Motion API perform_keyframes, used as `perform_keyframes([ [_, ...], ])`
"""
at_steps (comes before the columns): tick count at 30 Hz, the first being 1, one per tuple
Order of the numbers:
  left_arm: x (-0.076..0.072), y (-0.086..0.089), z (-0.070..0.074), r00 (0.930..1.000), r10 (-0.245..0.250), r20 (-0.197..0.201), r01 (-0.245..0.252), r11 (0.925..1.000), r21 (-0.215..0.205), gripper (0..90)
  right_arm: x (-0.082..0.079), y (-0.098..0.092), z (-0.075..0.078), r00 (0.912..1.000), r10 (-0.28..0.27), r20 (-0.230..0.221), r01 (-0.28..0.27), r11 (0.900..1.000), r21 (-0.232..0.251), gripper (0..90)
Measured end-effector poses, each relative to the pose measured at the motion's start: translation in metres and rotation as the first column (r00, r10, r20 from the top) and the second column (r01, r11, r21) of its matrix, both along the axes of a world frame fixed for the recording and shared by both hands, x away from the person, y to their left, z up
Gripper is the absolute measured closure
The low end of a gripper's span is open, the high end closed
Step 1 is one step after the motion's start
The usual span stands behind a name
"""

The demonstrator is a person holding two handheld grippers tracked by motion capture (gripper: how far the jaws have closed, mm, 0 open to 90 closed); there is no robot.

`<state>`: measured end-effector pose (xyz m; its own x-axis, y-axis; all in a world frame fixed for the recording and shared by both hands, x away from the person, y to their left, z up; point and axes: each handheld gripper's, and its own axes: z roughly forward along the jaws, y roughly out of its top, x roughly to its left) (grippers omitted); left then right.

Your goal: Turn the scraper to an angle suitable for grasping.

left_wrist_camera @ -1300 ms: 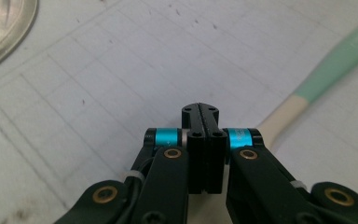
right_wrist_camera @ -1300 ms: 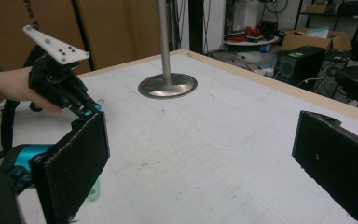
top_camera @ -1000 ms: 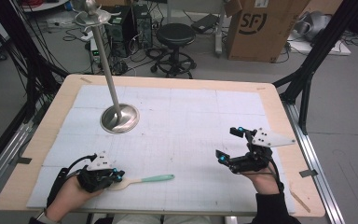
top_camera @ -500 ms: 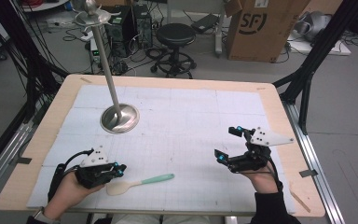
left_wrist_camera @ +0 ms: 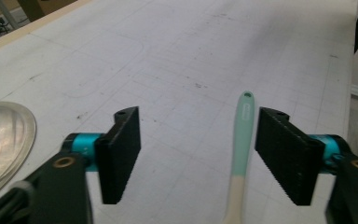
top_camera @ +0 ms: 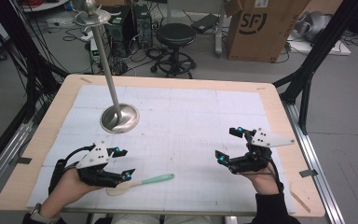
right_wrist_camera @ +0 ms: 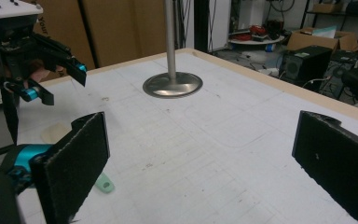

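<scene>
We find the spoon (top_camera: pixel 140 182) lying flat on the table (top_camera: pixel 270 100), its mint handle between the spread jaws of the left gripper (top_camera: pixel 125 164), which have just been opening; nothing presses it. Release appears done. The right gripper (top_camera: pixel 227 145) hangs with jaws apart, holding nothing.

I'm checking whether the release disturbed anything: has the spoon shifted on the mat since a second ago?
No. The spoon lies at the same spot and angle relative to the stand base. The left tool has just been opening, spoon lying loose between its jaws.
</scene>
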<state>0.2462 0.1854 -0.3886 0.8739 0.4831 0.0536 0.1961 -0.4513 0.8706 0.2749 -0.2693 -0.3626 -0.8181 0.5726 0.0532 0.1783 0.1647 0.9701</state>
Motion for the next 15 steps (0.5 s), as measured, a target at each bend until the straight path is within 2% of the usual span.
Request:
perform_keyframes([
  [3,-0.002,-0.006,0.001,0.9990,-0.039,-0.020,0.040,0.9989,0.026,27.6,0.000,0.000,0.000,1.0000,0.001,-0.001,-0.001,1.000,-0.002,2.7],
  [6,-0.002,-0.009,0.001,0.9948,-0.093,-0.041,0.095,0.9943,0.047,25.4,0.000,-0.002,-0.001,1.0000,-0.005,0.001,0.005,1.000,-0.001,2.7],
  [10,0.002,-0.015,0.003,0.9866,-0.143,-0.079,0.147,0.9881,0.046,24.0,-0.001,-0.006,-0.003,0.9999,-0.003,-0.013,0.003,1.000,0.001,2.7],
  [13,0.006,-0.023,0.005,0.9795,-0.172,-0.105,0.180,0.9807,0.075,24.5,-0.001,-0.008,-0.003,0.9999,-0.008,-0.007,0.008,1.000,0.004,2.7],
  [15,0.011,-0.029,0.006,0.9736,-0.181,-0.139,0.196,0.9745,0.109,24.8,-0.001,-0.011,-0.002,0.9999,-0.016,-0.001,0.016,1.000,0.015,2.7],
])
